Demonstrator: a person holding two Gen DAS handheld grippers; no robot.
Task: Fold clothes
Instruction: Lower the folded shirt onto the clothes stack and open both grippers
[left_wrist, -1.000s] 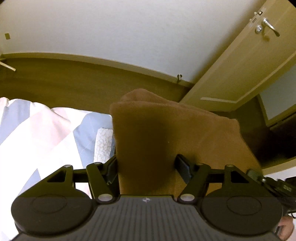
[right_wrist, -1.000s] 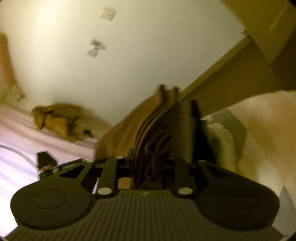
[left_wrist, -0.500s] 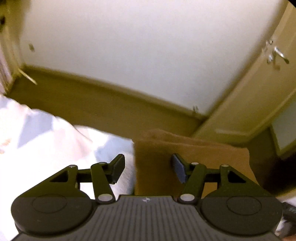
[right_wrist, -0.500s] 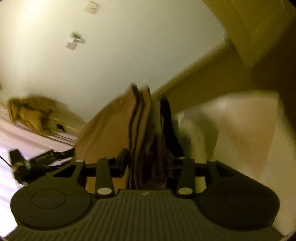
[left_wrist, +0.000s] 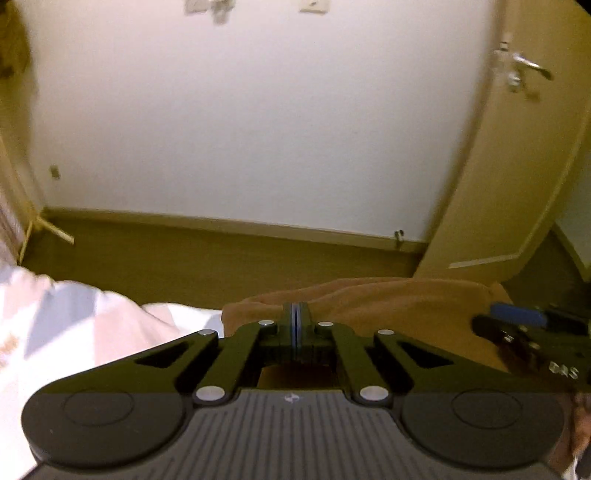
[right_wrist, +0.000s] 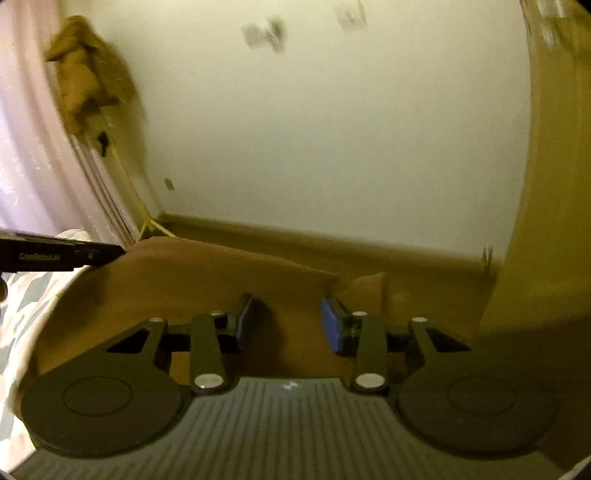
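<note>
A brown garment (left_wrist: 388, 302) lies folded on the bed just past my left gripper (left_wrist: 294, 319). That gripper is shut, pads pressed together at the garment's near edge, and no cloth shows between them. In the right wrist view the same brown garment (right_wrist: 207, 277) spreads under my right gripper (right_wrist: 288, 306). Its jaws are closing with a wide gap, and the blue pads (right_wrist: 332, 325) press on nothing. The right gripper (left_wrist: 517, 325) shows at the right of the left wrist view. The left gripper (right_wrist: 55, 254) pokes in from the left of the right wrist view.
A white and pale-blue bed cover (left_wrist: 74, 325) lies left of the garment. Beyond the bed are brown floor (left_wrist: 184, 254), a white wall and a door (left_wrist: 498, 184) at the right. A brown cloth heap (right_wrist: 85, 74) hangs by a curtain (right_wrist: 22, 147).
The left gripper let go of the raised garment, sank and shut empty. The garment came down flat on the bed. The right gripper rolled level and released the bunched folds.
</note>
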